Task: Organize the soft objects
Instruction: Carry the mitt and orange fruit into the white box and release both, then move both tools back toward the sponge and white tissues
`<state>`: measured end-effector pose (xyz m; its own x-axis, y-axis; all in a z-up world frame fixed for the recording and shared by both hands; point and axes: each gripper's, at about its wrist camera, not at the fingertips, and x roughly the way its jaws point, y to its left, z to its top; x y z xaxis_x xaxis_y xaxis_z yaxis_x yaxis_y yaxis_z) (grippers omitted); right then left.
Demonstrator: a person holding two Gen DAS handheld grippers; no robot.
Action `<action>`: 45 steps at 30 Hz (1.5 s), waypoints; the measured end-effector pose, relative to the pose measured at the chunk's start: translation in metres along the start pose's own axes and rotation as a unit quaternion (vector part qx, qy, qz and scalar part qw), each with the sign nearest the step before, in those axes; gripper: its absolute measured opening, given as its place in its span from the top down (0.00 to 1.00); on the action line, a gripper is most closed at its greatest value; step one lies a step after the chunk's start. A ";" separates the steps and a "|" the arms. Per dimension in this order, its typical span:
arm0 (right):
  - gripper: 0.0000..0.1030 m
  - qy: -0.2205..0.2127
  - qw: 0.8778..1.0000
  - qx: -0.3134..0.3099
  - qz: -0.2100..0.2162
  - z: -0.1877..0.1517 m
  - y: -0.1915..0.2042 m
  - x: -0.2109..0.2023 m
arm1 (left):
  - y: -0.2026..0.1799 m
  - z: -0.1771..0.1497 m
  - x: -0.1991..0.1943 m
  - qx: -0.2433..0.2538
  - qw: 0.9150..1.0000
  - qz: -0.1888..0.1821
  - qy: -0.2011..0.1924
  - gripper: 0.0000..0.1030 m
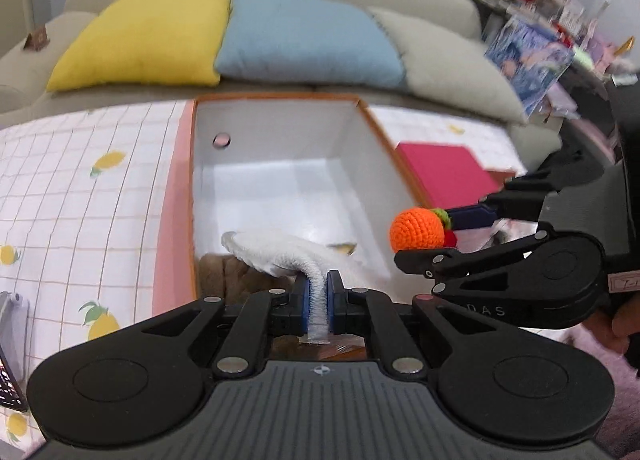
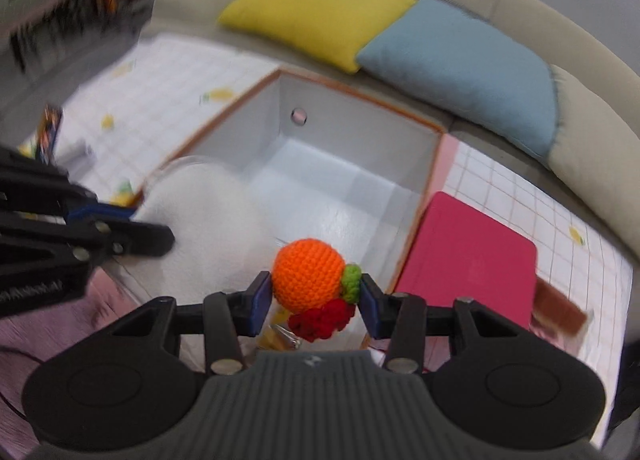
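Left gripper [image 1: 318, 300] clamps white cloth [image 1: 280, 256] over orange-rimmed box [image 1: 280, 99] (white inside); right gripper [image 2: 316, 300] pinches crochet orange [image 2: 308, 274].

box [image 1: 280, 187] interior open; white cloth [image 1: 280, 256] crowds near edge.

Orange crocheted ball [image 2: 308, 274], white fluffy cloth [image 1: 280, 256], yellow cushion [image 1: 140, 39], lemon-print checked tablecloth [image 1: 80, 187].

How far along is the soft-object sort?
Done: nothing visibly lying loose in the white box. In hand: left gripper is clamped on a white towel over the box's near edge; right gripper pinches an orange crochet toy near the rim. Left: release both inside.
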<state>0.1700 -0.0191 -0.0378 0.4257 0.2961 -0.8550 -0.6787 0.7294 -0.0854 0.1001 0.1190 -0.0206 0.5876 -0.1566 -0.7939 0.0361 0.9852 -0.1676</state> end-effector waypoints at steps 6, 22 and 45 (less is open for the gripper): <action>0.56 0.065 0.995 -0.073 -0.016 0.002 0.010 0.035 | -0.001 0.000 0.020 0.040 0.997 0.045 0.048 0.86; 0.55 0.135 0.984 -0.116 -0.027 0.003 0.014 0.065 | -0.007 -0.004 0.007 0.063 0.995 0.074 -0.002 0.30; 0.33 0.061 0.995 -0.082 -0.020 -0.011 0.009 0.007 | -0.033 -0.005 -0.020 0.030 0.996 0.031 -0.083 0.33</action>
<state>0.1600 -0.0171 -0.0504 0.3852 0.1838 -0.9043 -0.7557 0.6253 -0.1948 0.0831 0.0893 -0.0019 0.7158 -0.0867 -0.6929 0.0408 0.9958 -0.0824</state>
